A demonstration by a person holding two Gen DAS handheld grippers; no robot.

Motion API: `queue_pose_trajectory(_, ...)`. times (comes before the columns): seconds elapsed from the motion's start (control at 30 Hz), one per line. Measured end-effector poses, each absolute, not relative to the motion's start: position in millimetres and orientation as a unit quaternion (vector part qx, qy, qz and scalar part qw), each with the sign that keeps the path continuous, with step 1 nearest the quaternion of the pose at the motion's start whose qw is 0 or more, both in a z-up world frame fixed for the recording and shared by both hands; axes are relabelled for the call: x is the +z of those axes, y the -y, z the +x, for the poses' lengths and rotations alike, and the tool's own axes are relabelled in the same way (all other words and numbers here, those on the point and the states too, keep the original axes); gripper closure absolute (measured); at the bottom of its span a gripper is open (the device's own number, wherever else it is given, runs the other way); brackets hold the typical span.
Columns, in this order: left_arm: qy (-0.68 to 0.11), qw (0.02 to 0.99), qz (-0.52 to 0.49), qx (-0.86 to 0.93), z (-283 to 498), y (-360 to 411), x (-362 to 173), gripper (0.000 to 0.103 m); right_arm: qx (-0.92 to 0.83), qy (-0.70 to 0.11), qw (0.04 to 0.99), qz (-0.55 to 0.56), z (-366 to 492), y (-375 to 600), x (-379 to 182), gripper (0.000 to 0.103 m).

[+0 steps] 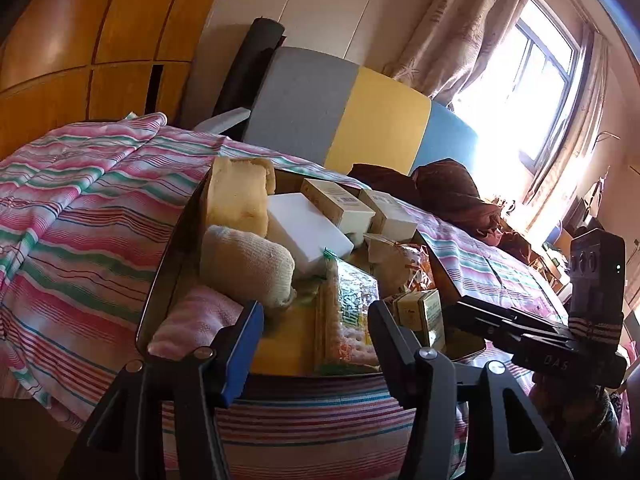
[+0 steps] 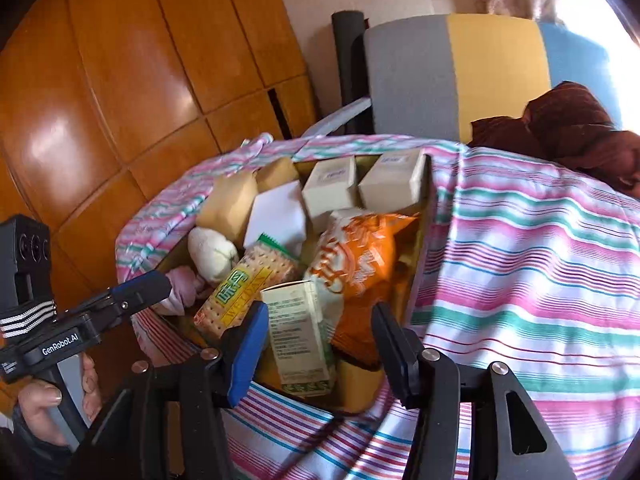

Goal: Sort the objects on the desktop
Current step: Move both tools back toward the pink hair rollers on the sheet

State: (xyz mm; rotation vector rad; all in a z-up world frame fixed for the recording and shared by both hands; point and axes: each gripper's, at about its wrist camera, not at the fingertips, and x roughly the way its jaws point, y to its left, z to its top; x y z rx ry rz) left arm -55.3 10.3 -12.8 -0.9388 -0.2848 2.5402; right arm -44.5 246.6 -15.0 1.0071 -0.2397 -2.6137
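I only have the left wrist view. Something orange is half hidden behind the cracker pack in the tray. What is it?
Observer: From the right wrist camera it is an orange and white snack bag, crumpled, lying in the tray beside the cracker pack.
Operator: Where is my left gripper relative to the tray?
Observer: The left gripper is at the tray's left edge, with a blue-padded finger tip right beside the pink cloth. Whether they touch, I cannot tell.
Operator: And who is holding it?
Observer: A hand wraps the grey handle below the left gripper, at the lower left of the right wrist view.
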Motion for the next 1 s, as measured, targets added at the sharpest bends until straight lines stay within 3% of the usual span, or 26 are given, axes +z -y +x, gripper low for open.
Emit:
queue_pose_trajectory(0.33,0.052,0.265,-0.328,0.905,-50,-68,7,0.047,-0.927,0.151,-0.023,0.342,0,-375,-33,0.04)
queue_pose_trajectory(0.63,-0.003,0.378,-0.361,0.853,-44,-178,3,0.047,-0.885,0.244,-0.23,0.323,65,-510,-54,0.035)
queue_pose_trajectory(1.0,-0.067,0.456,-0.399,0.793,-43,-309,-10,0.047,-0.837,0.329,-0.345,0.268,111,-624,-57,0.029)
